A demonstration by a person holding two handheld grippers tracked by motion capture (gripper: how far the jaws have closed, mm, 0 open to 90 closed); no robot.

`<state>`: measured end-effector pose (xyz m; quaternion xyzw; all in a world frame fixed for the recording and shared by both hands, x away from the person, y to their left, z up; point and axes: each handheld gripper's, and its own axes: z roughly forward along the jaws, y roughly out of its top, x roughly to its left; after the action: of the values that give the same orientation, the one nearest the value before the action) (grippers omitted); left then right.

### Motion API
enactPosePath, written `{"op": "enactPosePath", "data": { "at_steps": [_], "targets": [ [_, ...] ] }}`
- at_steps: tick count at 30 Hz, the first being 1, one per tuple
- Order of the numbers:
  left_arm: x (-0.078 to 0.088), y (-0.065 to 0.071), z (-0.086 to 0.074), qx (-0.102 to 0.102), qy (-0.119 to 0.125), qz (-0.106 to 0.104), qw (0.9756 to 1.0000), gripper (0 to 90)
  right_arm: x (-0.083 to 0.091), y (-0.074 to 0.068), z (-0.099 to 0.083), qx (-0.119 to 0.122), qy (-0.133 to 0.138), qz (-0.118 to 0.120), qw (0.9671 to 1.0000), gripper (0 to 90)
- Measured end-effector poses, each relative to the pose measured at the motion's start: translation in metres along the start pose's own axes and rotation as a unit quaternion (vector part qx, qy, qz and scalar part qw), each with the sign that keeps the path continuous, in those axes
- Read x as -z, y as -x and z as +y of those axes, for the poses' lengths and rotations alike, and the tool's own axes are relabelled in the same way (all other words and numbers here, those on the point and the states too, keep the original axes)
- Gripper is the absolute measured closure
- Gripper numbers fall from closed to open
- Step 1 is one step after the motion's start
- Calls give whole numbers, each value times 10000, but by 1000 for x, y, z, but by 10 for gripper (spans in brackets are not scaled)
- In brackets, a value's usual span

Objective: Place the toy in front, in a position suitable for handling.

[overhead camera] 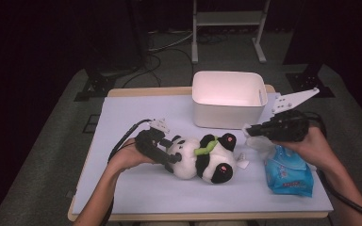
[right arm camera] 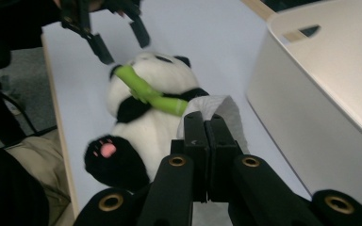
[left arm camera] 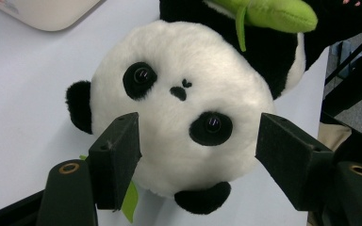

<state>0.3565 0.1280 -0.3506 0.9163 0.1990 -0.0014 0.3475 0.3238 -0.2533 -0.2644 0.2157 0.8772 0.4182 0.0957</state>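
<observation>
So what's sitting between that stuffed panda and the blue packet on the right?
In the high view, bare table between the panda and the blue packet, except a small white scrap by the panda's foot.

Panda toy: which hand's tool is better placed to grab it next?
Left. The left tool is open with its jaws on either side of the panda toy head. The right tool is shut on a white wipe, so it is occupied.

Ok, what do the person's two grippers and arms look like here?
Both grippers, left gripper and right gripper, are black with blocky padded jaws and brass-ringed holes. A black cable trails from each. The right carries a grey three-cornered plate. Forearms are bare, no sleeves visible.
</observation>
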Motion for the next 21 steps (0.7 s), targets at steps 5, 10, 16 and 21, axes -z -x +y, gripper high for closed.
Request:
{"op": "enactPosePath", "data": {
  "at_steps": [5, 10, 16, 21],
  "targets": [
    [0, 0, -1, -22, -10, -8, 10000, 302, -20, -10, 18, 227, 20, 308, 9993, 884],
    [-1, 0, -2, -19, -7, -23, 10000, 303, -42, -17, 30, 373, -33, 589, 9976, 884],
    [-2, 1, -2, -66, -8, -27, 10000, 304, -70, -23, 36, 450, -168, 847, 9953, 884],
    [-4, 2, -3, -62, -28, -79, 9999, 304, -91, -23, 28, 372, -359, 978, 9939, 883]
  ]
}}
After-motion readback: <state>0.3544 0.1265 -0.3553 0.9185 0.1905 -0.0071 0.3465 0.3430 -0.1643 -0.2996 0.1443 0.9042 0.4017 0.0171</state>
